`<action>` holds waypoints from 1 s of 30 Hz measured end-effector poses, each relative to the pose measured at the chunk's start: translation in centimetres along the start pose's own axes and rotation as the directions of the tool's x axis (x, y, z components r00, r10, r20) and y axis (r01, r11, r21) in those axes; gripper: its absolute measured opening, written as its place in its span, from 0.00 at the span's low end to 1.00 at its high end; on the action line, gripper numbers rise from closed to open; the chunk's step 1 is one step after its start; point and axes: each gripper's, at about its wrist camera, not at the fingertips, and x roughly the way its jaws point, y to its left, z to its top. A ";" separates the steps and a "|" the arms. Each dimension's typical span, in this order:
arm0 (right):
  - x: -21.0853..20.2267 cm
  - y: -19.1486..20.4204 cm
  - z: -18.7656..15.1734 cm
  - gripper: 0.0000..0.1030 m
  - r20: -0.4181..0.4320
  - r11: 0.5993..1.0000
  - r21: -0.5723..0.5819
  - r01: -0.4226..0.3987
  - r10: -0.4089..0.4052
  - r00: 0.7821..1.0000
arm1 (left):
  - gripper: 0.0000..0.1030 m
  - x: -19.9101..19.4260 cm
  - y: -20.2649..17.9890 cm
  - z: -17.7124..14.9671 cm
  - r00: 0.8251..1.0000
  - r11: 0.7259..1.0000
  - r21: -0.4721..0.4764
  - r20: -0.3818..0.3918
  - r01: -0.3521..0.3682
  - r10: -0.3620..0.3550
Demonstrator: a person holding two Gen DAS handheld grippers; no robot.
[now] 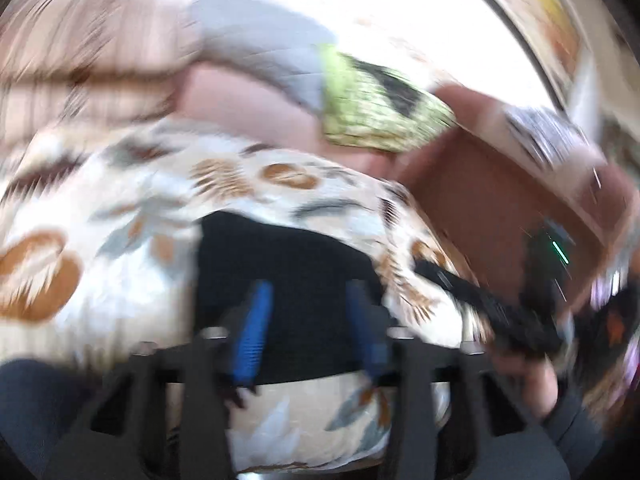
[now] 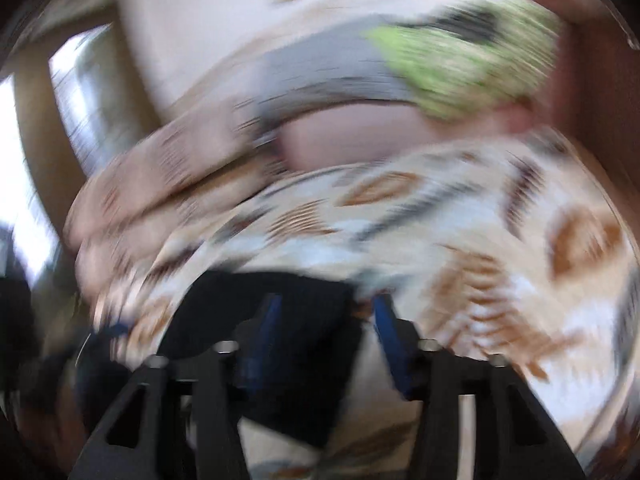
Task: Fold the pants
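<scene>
Both views are blurred by motion. The black pants [image 1: 288,264] lie on a patterned cream bedspread [image 1: 120,208]. In the left wrist view my left gripper [image 1: 310,292] is open, its blue fingertips [image 1: 256,320] spread over the black cloth without closing on it. In the right wrist view the pants [image 2: 280,320] show as a dark patch under my right gripper [image 2: 326,308], which is open too; its left blue finger [image 2: 270,320] is over the cloth and its right finger over the bedspread. My right gripper also shows in the left wrist view [image 1: 500,312], held in a hand.
A grey and green cushion [image 1: 360,104] and pink pillows [image 1: 248,108] lie at the far side of the bed. A brown wooden headboard or cabinet [image 1: 492,200] stands at the right. A metal rail [image 2: 80,92] shows at the left in the right wrist view.
</scene>
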 end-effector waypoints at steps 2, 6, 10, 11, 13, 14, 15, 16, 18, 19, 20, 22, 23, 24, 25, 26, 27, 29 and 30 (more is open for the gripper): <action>1.2 2.0 -0.7 0.15 -0.068 0.996 -0.090 -0.014 0.008 0.998 | 0.06 1.4 1.7 0.0 0.999 0.998 -0.063 -0.047 -0.024 0.021; 6.0 0.7 -3.3 0.13 -0.316 0.999 -0.052 0.012 -0.028 0.948 | 0.00 6.4 3.0 -2.6 0.973 0.994 -0.070 -0.224 -0.081 0.063; 5.8 -0.6 -3.5 0.13 -0.317 0.999 0.041 -0.017 0.029 0.948 | 0.01 7.4 3.4 -4.1 0.977 0.996 -0.068 -0.208 -0.062 0.047; 5.6 -0.9 -3.6 0.13 -0.306 0.998 0.066 -0.024 0.043 0.951 | 0.01 7.1 3.2 -4.0 0.977 0.996 -0.067 -0.209 -0.059 0.044; 5.1 -1.3 -3.5 0.13 -0.289 0.993 0.112 -0.042 0.073 0.955 | 0.00 6.3 2.9 -3.7 0.977 0.997 -0.072 -0.209 -0.043 0.027; 4.5 -1.1 -3.0 0.13 -0.263 0.993 0.107 -0.044 0.071 0.962 | 0.01 5.5 2.6 -3.2 0.981 0.997 -0.071 -0.194 -0.027 0.013; 3.6 -1.0 -2.4 0.16 -0.213 0.995 0.092 -0.041 0.060 0.975 | 0.01 4.9 2.6 -2.3 0.987 0.998 -0.056 -0.162 -0.014 0.005; 2.6 -0.8 -1.5 0.18 -0.140 0.997 0.072 -0.038 0.048 0.989 | 0.01 4.1 2.2 -1.5 0.992 0.999 -0.037 -0.125 -0.006 0.002; 2.0 -0.6 0.4 0.19 -0.045 0.999 0.042 -0.017 0.019 0.999 | 0.04 3.0 1.5 0.8 0.999 1.000 0.001 -0.041 0.001 -0.001; 2.3 -0.4 1.4 0.19 -0.011 1.000 0.026 0.011 -0.011 1.000 | 0.05 3.2 1.4 1.9 1.000 1.000 0.009 -0.022 -0.003 0.003; 2.9 -0.4 2.0 0.19 0.010 0.999 0.020 0.030 -0.030 1.000 | 0.05 4.1 1.4 3.1 1.000 1.000 0.005 -0.010 -0.019 0.019; 5.1 -0.7 2.7 0.19 0.011 0.996 0.019 0.084 -0.084 0.996 | 0.05 6.4 2.0 4.3 0.999 0.999 -0.014 -0.020 -0.046 0.045; 6.7 -1.0 2.5 0.19 -0.026 0.992 0.010 0.129 -0.128 0.991 | 0.05 7.8 2.4 4.4 0.996 0.996 -0.013 -0.036 -0.087 0.086; 8.0 -1.3 1.9 0.19 -0.074 0.988 0.003 0.155 -0.154 0.985 | 0.05 9.8 3.4 4.2 0.990 0.992 -0.029 -0.069 -0.126 0.123; 10.6 -2.0 0.4 0.19 -0.188 0.985 0.000 0.173 -0.170 0.967 | 0.06 11.6 4.3 3.4 0.983 0.988 -0.042 -0.119 -0.146 0.140; 11.8 -2.5 -0.7 0.17 -0.233 0.985 0.010 0.175 -0.168 0.958 | 0.06 12.9 5.1 2.4 0.974 0.985 -0.036 -0.156 -0.170 0.163; 11.4 -2.7 -1.1 0.16 -0.172 0.984 0.031 0.176 -0.168 0.971 | 0.05 13.5 5.6 1.9 0.977 0.987 -0.034 -0.145 -0.160 0.153; 11.1 -2.4 -0.6 0.15 -0.182 0.982 0.024 0.185 -0.178 0.967 | 0.05 13.2 5.4 1.9 0.978 0.986 -0.030 -0.137 -0.165 0.159; 11.1 -2.3 -0.6 0.15 -0.180 0.983 0.015 0.184 -0.178 0.967 | 0.05 13.2 5.1 2.0 0.977 0.985 -0.016 -0.137 -0.169 0.165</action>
